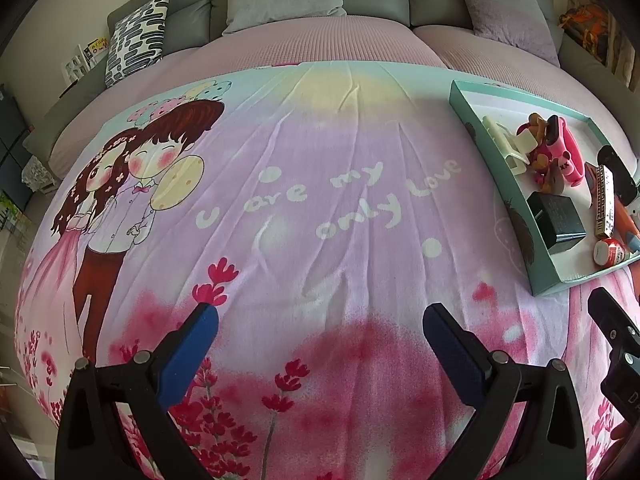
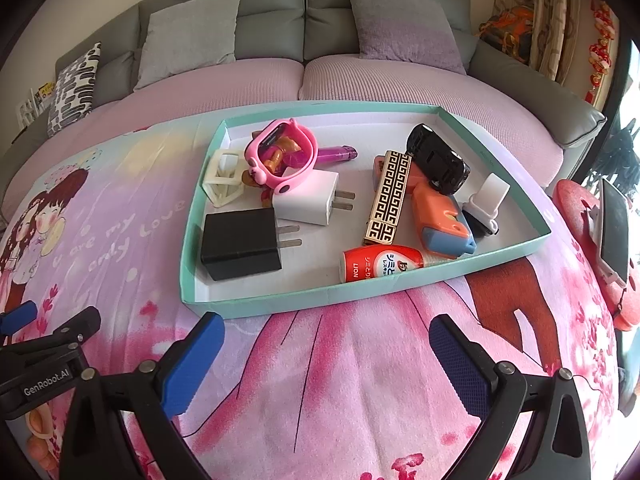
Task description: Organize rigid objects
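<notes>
Right wrist view: the right gripper (image 2: 326, 354) hovers just short of the near rim of the teal tray (image 2: 256, 302), jaws apart and empty. The left gripper (image 1: 320, 336) is likewise spread and empty, over the blanket (image 1: 320, 200) well left of the tray. No object is grasped; the step appears to be selection. Next move likely requires reaching over the rim.

Tray contents, counted:
- black charger (image 2: 240, 244): 1
- white charger (image 2: 308, 198): 1
- pink watch (image 2: 282, 156): 1
- gold-patterned bar (image 2: 389, 196): 1
- red bottle (image 2: 380, 266): 1
- black toy car (image 2: 438, 160): 1
</notes>
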`<action>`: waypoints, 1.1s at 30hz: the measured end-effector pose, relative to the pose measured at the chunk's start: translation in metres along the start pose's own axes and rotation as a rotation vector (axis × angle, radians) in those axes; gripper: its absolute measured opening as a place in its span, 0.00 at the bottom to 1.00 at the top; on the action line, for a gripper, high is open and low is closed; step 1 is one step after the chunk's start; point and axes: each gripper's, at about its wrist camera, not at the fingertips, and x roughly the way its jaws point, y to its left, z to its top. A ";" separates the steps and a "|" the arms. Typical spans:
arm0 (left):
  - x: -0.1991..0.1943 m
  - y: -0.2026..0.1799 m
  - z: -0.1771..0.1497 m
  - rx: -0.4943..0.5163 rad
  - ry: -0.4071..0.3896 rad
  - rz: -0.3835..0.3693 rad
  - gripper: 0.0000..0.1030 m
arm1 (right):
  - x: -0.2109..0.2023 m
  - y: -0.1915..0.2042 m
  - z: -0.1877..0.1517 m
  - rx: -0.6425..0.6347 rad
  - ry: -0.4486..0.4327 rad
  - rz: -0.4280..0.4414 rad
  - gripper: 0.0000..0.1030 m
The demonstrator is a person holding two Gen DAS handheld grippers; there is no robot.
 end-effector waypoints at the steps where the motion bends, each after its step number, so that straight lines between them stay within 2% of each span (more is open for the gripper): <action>1: 0.000 0.000 0.000 0.001 0.002 0.000 0.99 | 0.000 0.000 0.000 0.000 0.000 0.000 1.00; 33: 0.006 -0.002 -0.001 0.000 0.018 -0.004 0.99 | 0.005 0.000 -0.002 -0.008 0.017 -0.006 1.00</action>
